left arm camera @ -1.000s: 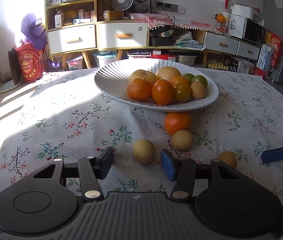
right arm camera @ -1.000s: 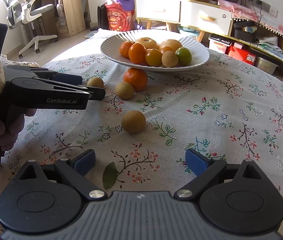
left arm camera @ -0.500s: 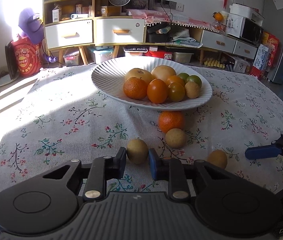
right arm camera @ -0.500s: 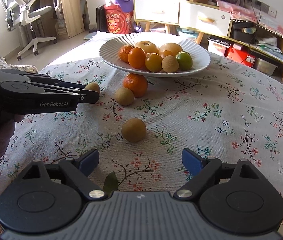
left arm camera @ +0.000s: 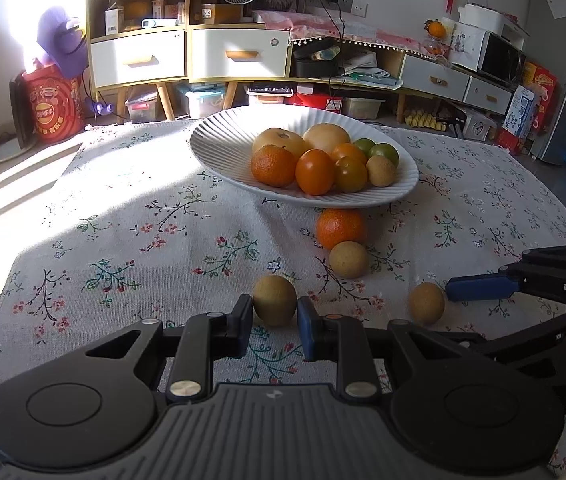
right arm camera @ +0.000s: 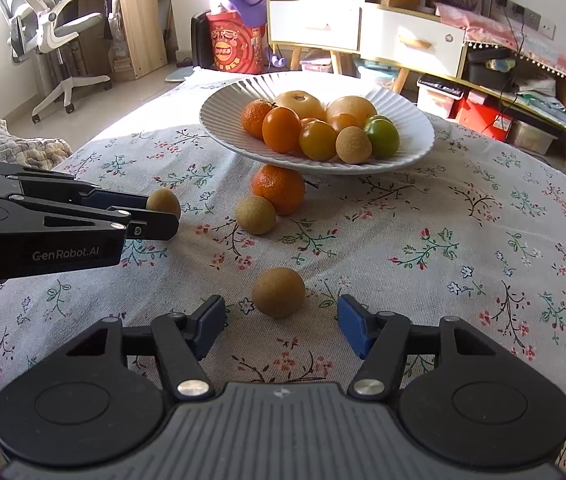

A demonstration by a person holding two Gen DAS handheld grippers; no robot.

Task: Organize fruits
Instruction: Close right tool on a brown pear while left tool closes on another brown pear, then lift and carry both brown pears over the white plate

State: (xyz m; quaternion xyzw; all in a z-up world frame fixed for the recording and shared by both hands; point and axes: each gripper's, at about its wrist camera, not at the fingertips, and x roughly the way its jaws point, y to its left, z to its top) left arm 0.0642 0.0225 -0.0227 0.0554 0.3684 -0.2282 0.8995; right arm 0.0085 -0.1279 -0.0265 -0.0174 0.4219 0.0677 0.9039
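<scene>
A white ribbed plate [left arm camera: 227, 140] [right arm camera: 415, 128] holds several oranges, pears, green fruits and a small brown fruit. On the floral cloth lie an orange [left arm camera: 340, 227] [right arm camera: 279, 186] and three small brown round fruits. My left gripper [left arm camera: 274, 326] [right arm camera: 159, 216] is shut on one brown fruit [left arm camera: 274, 300] [right arm camera: 165, 202], at cloth level. My right gripper [right arm camera: 281, 324] is open, its jaws on either side of another brown fruit [right arm camera: 279, 292] [left arm camera: 427, 302] without touching. The third brown fruit [left arm camera: 348, 259] [right arm camera: 255, 215] rests against the orange.
The table's far edge lies behind the plate, with cabinets [left arm camera: 239, 54] and shelves beyond. An office chair [right arm camera: 51, 20] stands far left. A grey blanket [right arm camera: 7, 146] lies at the table's left side.
My left gripper moved forward and closed on the near brown fruit. My right gripper advanced so the other brown fruit sits between its open jaws.
</scene>
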